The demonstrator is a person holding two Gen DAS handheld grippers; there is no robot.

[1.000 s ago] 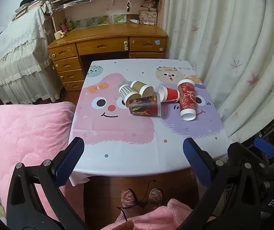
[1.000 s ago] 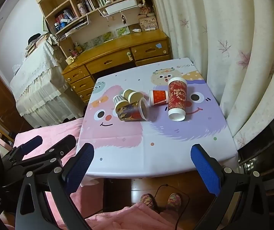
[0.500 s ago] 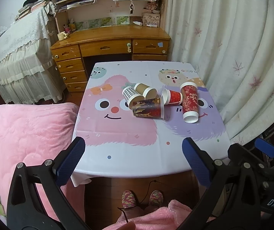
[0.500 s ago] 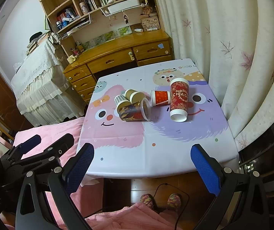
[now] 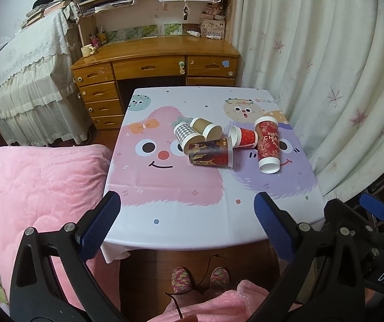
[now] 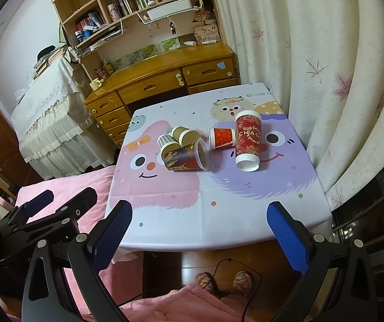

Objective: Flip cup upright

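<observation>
Several paper cups lie on their sides in the middle of a small table (image 5: 181, 214) with a cartoon cloth. A tall red cup (image 5: 267, 143) (image 6: 247, 141) lies at the right, a short red cup (image 5: 243, 136) (image 6: 221, 138) beside it, a dark patterned cup (image 5: 210, 153) (image 6: 185, 158) in front, and a checked cup (image 5: 186, 135) (image 6: 165, 143) and a brown cup (image 5: 208, 128) (image 6: 185, 134) behind. My left gripper (image 5: 186, 222) and right gripper (image 6: 198, 226) are both open and empty, held over the table's near edge, well short of the cups.
A wooden desk (image 5: 159, 56) with shelves stands behind the table. A white curtain (image 5: 326, 67) hangs close on the right. A pink blanket (image 5: 36, 193) lies at the left. The person's slippered feet (image 5: 200, 281) show below the table edge.
Both grippers have moved slightly closer to the table; the cups appear a little larger. The cups have not moved and both grippers stay open.
</observation>
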